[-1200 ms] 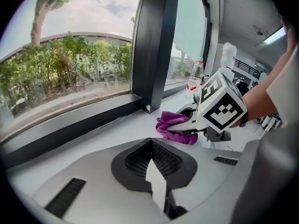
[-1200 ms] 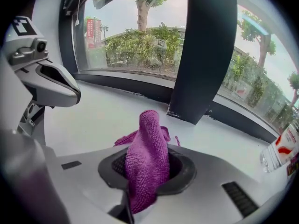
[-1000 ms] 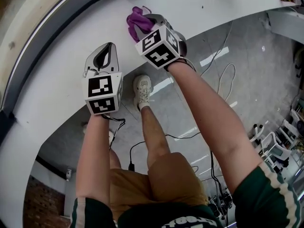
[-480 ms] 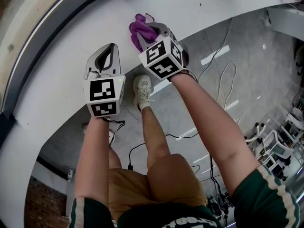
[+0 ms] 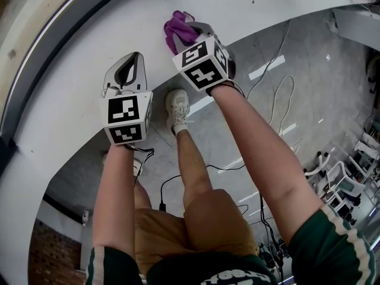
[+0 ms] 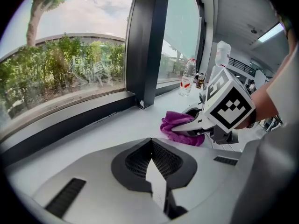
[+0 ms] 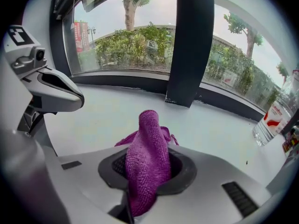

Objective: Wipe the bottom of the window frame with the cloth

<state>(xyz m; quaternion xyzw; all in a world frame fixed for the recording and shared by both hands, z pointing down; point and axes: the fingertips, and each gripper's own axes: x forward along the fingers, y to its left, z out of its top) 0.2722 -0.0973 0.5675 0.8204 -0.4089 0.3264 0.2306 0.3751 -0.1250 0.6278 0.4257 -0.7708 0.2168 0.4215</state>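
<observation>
- While the purple cloth is pinched in the right gripper, the head view shows it over the white desk, well short of the dark bottom rail of the window frame on the far left. The step in hand looks like carrying it across to that rail. The left gripper sits nearer and to the left, partly in that line, so it is best drawn aside.
- From the left gripper view, the left gripper has its fingers closed together on nothing. The cloth lies low at the right gripper, on or just above the desk; I cannot tell which. The rail runs along the far edge to the upright post.
- Seen from the right gripper view, the right gripper has its fingers clamped on the cloth, which stands up in a bunch. A good wipe would tip that bunch down onto the rail, press lightly and sweep along it, stopping at the post and staying clear of the bottle on the right.
</observation>
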